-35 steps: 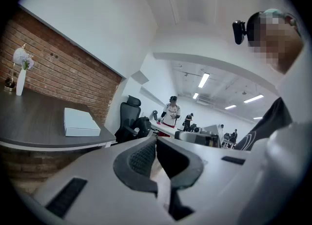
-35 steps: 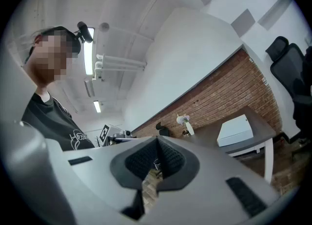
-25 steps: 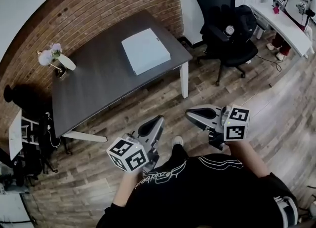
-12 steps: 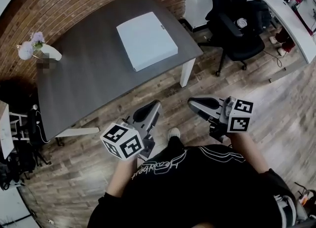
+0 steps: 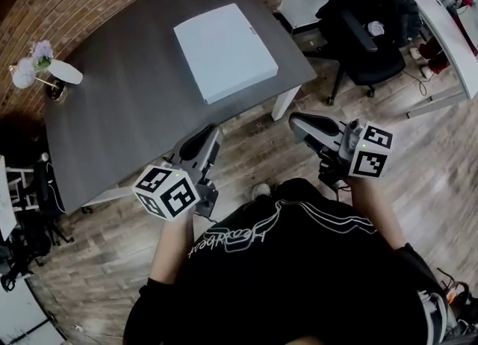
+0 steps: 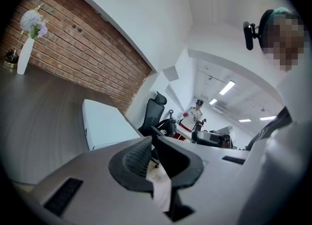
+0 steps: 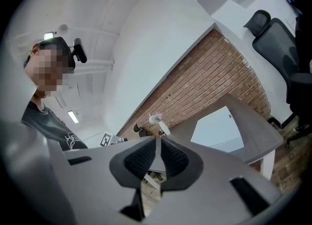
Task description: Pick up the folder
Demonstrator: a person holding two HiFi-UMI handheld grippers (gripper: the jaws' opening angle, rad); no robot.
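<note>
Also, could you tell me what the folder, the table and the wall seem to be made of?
Folder: pale, smooth and matte with crisp edges; likely plastic or coated card.
Table: dark grey matte top, perhaps laminate or painted wood.
Wall: bare red brick, its mortar lines showing.

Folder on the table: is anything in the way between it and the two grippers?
Nothing visible. The folder lies flat on the table, with bare tabletop between it and the near edge. The left gripper and right gripper are at the table's near side, shut and empty. The vase stands away at a corner.
</note>
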